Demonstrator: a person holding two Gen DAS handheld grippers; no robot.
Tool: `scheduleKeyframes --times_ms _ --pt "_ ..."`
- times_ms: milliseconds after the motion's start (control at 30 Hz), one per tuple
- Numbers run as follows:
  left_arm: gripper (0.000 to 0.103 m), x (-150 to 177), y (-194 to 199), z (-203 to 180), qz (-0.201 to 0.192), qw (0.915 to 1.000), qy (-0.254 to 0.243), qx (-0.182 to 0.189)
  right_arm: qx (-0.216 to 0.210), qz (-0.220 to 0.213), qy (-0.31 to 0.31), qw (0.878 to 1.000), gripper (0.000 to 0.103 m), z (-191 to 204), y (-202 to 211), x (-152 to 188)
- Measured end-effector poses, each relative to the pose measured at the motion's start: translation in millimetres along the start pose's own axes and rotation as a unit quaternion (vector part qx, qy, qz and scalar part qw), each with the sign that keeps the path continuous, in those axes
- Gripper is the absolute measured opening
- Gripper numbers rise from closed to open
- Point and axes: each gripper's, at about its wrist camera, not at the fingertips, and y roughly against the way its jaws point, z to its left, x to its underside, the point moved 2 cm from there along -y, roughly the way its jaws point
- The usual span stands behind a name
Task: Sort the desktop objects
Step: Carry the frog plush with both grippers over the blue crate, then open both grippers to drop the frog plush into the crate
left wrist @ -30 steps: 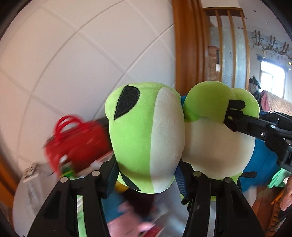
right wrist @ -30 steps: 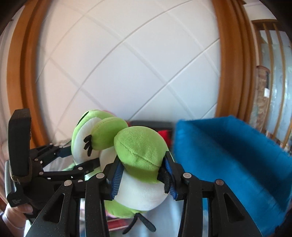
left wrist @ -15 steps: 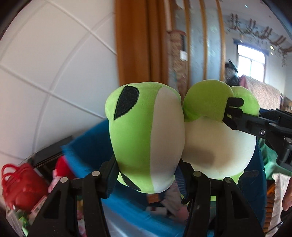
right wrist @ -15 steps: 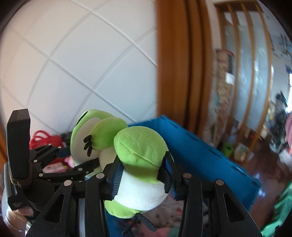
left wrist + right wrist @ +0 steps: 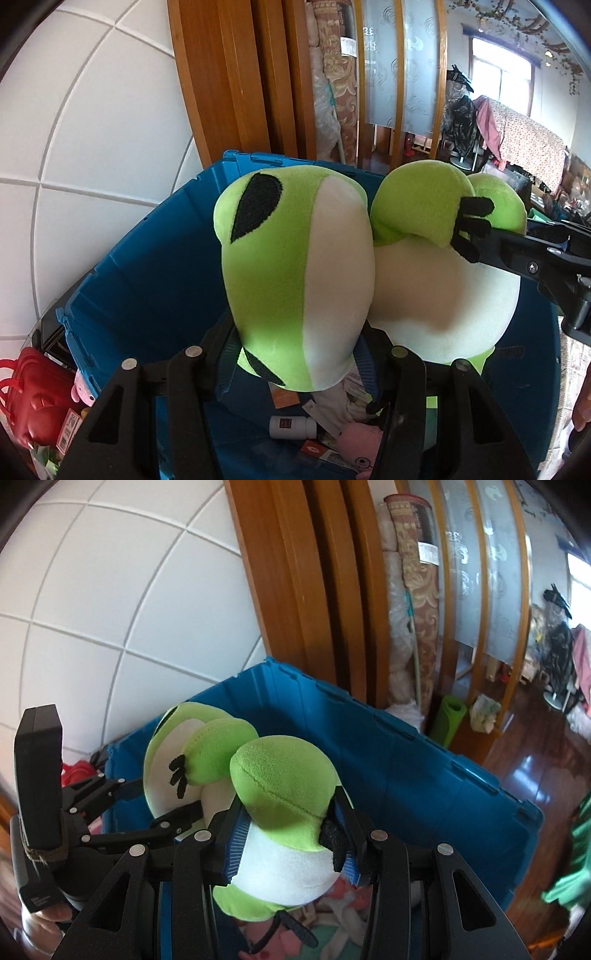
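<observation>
Overhead, both grippers clamping green frog plush (image 5: 295, 280) above blue bin (image 5: 406, 760), white-tiled wall (image 5: 92, 129) behind.

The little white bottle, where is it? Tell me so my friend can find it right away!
Look into the big blue bin by the white wall. Under the green frog toy, on the bin's bottom, lies a white bottle on its side beside a pink plush. It is the only hard, white thing with a dark label among the soft toys.

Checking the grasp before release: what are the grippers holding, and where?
Both hold the frog plush: left gripper on its head, right gripper on its body.
</observation>
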Motion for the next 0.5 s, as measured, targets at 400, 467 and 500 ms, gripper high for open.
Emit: scheduleKeyframes --times_ms 400,467,500 --pt "0.067 6.7 -8.6 22.9 0.015 0.9992 0.021 -0.03 0.018 0.014 0.014 1.0 0.051 10.5 -34.3 -7.2" --pt "0.067 8.9 -9.5 26.0 0.021 0.999 0.024 -0.03 0.023 0.017 0.015 0.999 0.051 10.7 -36.5 -7.8" --pt "0.067 9.8 -10.3 26.5 0.022 0.999 0.025 -0.031 0.025 0.019 0.016 0.999 0.051 10.4 -37.5 -7.9"
